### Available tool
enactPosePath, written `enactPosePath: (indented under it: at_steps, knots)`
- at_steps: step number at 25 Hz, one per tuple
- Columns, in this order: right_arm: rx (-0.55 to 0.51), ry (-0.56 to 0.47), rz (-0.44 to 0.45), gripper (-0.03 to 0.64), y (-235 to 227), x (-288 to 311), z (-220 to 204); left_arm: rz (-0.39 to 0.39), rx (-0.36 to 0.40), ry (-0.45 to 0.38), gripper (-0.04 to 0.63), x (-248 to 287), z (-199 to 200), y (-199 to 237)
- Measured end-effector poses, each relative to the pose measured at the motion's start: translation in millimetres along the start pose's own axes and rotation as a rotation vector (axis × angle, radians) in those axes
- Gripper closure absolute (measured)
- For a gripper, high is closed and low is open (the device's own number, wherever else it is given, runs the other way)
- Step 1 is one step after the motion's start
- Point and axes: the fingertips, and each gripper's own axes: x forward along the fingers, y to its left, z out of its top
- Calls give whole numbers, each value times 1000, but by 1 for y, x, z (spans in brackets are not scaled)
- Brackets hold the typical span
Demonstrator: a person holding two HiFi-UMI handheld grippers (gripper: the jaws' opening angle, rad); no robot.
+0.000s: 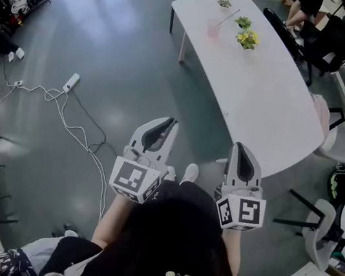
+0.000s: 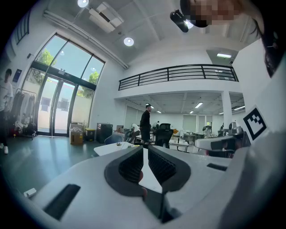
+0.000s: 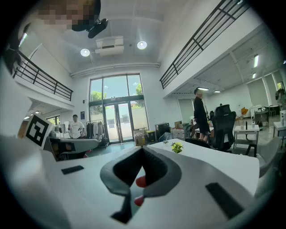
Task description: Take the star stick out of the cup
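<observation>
A pale pink cup (image 1: 214,28) stands near the far end of the long white table (image 1: 264,97), with a thin stick (image 1: 227,17) leaning out of it to the upper right; its star end is too small to make out. Both grippers are held close to the person's body, well short of the table and far from the cup. My left gripper (image 1: 170,122) points toward the table with its jaws together and nothing between them (image 2: 145,148). My right gripper (image 1: 240,145) sits near the table's near edge, jaws shut and empty (image 3: 142,148).
Small potted plants (image 1: 243,22) and a yellow-flowered one (image 1: 247,39) stand beside the cup. Black chairs (image 1: 332,43) and a white chair (image 1: 332,141) line the table's right side. A power strip with cables (image 1: 70,82) lies on the floor at left. A person (image 3: 200,114) stands beyond the table.
</observation>
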Motion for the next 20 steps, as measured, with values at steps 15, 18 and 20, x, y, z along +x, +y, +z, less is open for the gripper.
enactPosePath:
  at_steps: [15, 18, 20]
  knots:
    - [2, 2, 16, 614, 10, 12, 2, 4, -10, 0, 558, 1, -1, 15]
    - [4, 7, 41, 614, 18, 17, 2, 12, -10, 2, 558, -2, -1, 23]
    - [2, 11, 42, 614, 22, 21, 0, 20, -11, 5, 558, -6, -2, 30]
